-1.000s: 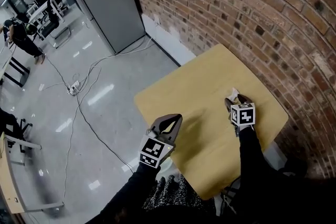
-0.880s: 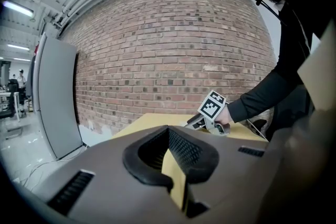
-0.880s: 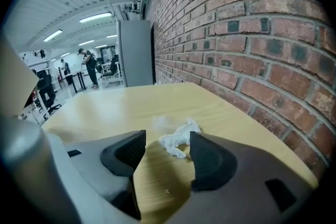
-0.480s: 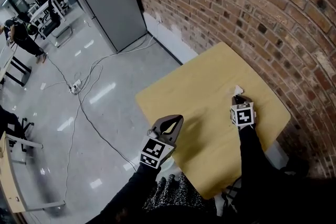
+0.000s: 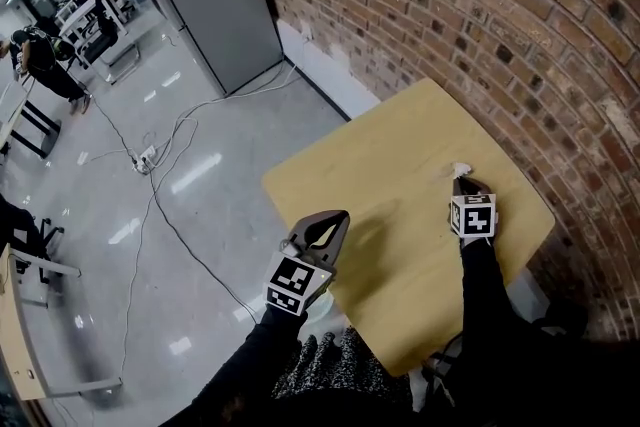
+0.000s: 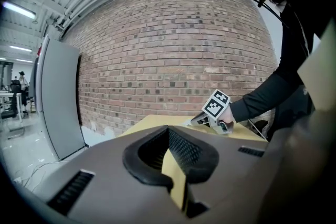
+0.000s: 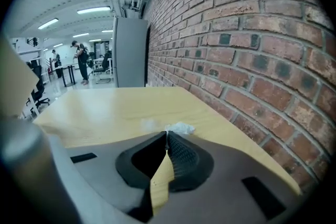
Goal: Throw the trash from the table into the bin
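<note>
By the look of it the task is at its first step. The trash lies on the table, pinched but not lifted, and no bin shows in any view, so the carry and the drop are both left to do.

Left of the table (image 5: 400, 150) lies a glossy grey floor (image 5: 110, 215) that mirrors the ceiling lights, with thin pale cables (image 5: 150, 177) trailing across it. At the table's near left edge the left gripper (image 5: 336, 221) hangs with its jaws together and nothing between them. Its own view shows ribbed black pads (image 6: 184, 147) meeting at the tips, set in smooth grey plastic shells. The table is a squarish slab with rounded corners and a matte, pale yellow wood-look top, bare but for one scrap.

Over the table's right part, close to its wall-side edge, the right gripper (image 5: 461, 182) points down at a slant. Its jaws have just been closing and now stand together. The tips seem to nip the near edge of the crumpled tissue (image 5: 461, 169), which rests on the tabletop just beyond them. The tissue is a small white wad, soft and creased. It looks light enough for a thin pinch to carry, though so slight a hold could slip. Right of the table rises a brick wall (image 5: 470, 5), rough and red-brown with pale mortar lines.
</note>
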Action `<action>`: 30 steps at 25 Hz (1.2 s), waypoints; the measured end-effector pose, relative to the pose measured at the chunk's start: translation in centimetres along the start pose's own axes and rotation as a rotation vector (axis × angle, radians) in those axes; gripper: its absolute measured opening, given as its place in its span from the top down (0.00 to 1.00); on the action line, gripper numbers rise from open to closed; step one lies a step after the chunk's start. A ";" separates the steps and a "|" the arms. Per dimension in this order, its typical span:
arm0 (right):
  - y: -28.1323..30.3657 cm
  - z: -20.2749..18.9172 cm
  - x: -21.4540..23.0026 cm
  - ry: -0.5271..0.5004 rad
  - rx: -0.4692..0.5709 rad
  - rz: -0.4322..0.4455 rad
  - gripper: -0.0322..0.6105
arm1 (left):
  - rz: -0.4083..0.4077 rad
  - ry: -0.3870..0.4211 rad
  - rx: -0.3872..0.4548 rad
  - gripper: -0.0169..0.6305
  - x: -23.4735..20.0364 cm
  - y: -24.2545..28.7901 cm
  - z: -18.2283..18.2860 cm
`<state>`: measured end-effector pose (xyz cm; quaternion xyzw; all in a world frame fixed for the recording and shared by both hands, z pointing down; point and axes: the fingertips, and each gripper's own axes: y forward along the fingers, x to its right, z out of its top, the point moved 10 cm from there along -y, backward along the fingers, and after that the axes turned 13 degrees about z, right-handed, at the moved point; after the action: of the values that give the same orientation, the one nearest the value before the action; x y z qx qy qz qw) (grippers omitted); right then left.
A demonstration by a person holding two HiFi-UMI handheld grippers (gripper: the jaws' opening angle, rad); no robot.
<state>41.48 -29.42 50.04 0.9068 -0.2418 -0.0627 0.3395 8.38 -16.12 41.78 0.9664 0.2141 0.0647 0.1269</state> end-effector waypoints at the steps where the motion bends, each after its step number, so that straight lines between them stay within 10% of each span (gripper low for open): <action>1: -0.4 0.2 0.0 0.004 0.015 -0.006 0.92 | 0.003 -0.002 0.002 0.96 -0.1 -0.1 0.1; 13: -4.9 4.1 -3.9 -0.087 0.150 -0.005 0.92 | 0.051 -0.022 0.037 0.96 -2.2 -3.2 0.5; 30: -6.8 10.5 -23.1 -0.270 0.334 0.238 0.92 | 0.247 -0.078 0.090 0.96 -9.9 -13.4 -0.4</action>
<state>21.02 -19.99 36.44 0.8989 -0.3971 -0.1021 0.1546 -5.92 -8.54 37.84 0.9919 0.0909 0.0323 0.0825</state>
